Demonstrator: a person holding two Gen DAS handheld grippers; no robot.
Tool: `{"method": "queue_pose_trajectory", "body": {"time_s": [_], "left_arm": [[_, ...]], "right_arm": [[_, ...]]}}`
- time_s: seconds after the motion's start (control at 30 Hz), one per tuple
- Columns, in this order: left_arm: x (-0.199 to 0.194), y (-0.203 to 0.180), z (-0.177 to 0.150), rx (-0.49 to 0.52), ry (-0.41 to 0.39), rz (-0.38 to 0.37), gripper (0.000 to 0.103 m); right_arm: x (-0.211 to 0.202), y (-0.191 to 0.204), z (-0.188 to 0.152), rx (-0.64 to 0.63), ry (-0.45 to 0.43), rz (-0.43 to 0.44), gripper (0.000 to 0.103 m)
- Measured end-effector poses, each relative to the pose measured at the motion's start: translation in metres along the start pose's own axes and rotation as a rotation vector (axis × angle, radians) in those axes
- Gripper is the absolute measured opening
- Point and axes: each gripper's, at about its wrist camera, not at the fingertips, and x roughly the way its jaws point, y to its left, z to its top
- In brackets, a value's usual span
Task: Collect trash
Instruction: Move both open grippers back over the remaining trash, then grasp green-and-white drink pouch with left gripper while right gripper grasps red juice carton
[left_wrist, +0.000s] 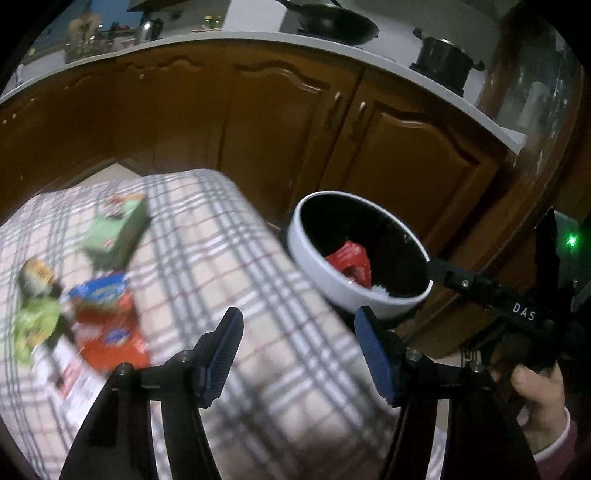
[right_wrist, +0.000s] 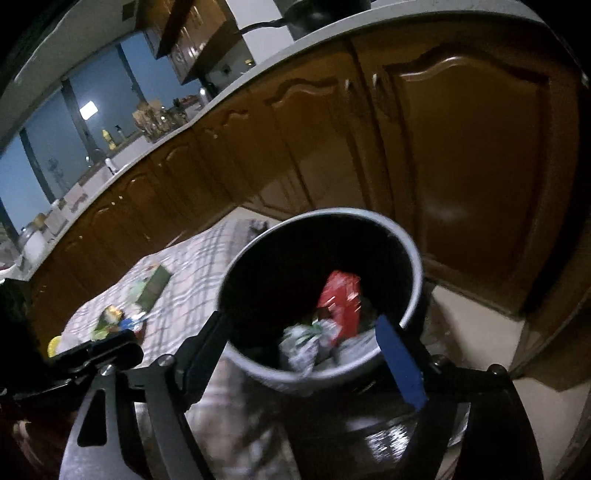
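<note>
Lying inside the white round plastic bin (right_wrist: 413, 258), a red wrapper (right_wrist: 340, 295) is already collected; several packets (left_wrist: 107, 321) are left at nine o'clock on the checked tablecloth (left_wrist: 221, 258). The left gripper (left_wrist: 299, 354) and right gripper (right_wrist: 306, 343) are held open and empty.

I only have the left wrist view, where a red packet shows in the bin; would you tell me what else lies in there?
Observer: The right wrist view shows crumpled pale wrappers heaped beside the red packet, low in the bin.
Operator: Thank you. Is the right gripper carrying anything?
Observer: No. The right gripper is open over the bin's mouth, with nothing pinched between its fingers.
</note>
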Motion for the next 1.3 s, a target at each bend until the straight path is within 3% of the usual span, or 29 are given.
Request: {"method": "queue_pose_trajectory", "body": {"time_s": [0.3,0.67,0.93,1.2,1.3], "left_arm": [[-0.060,0.044,-0.039,-0.083,-0.014,0.037,0.062],[-0.115,0.101,-0.072,-0.207,-0.048,0.118,0.062],[-0.128,0.142,-0.061,-0.285,-0.070,0.156,0.061],[-0.106,0.160,-0.021,-0.285,-0.080,0.229,0.060],[-0.086,0.171,-0.005,-0.298,-0.065,0.238,0.055]], "right_arm": [[0.006,0.054,-0.040,-0.011,0.042,0.102,0.083],[0.032,0.128,-0.074,-0.139,0.134,0.198,0.083],[0.038,0.163,-0.088,-0.217,0.157,0.237,0.083],[0.048,0.188,-0.093,-0.277,0.182,0.266,0.082],[0.049,0.199,-0.092,-0.308,0.178,0.277,0.082]]}}
